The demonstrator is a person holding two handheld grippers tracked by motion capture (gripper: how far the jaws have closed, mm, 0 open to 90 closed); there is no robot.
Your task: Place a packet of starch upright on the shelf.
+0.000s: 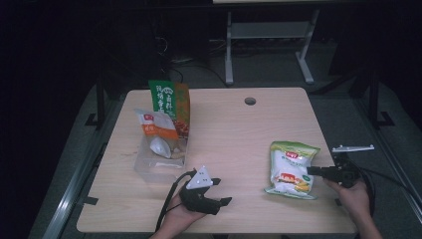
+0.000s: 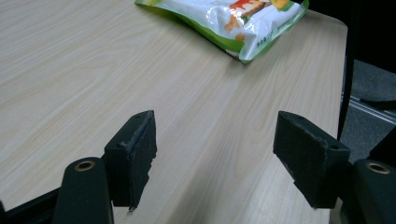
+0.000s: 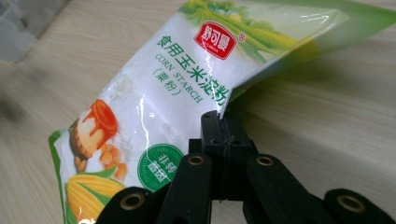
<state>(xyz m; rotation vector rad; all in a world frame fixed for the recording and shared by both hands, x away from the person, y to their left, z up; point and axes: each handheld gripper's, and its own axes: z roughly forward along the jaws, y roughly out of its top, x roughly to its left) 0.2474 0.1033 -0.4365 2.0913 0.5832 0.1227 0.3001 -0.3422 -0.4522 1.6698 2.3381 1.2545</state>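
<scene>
Right gripper (image 1: 312,171), high view: at the right edge of the corn starch bag (image 1: 292,169), which lies on the table (image 1: 234,139)'s right half; clear bin (image 1: 160,160) with two packets stands well apart, left. Left gripper (image 1: 219,191): near the front edge, idle.
Left gripper view: jaws spread wide, nothing between; bag (image 2: 233,18) beyond.
Right gripper view: jaws pressed together on the bag (image 3: 163,116)'s edge.
Status: grasp made; lift and transfer, likely to the bin, outstanding.
</scene>
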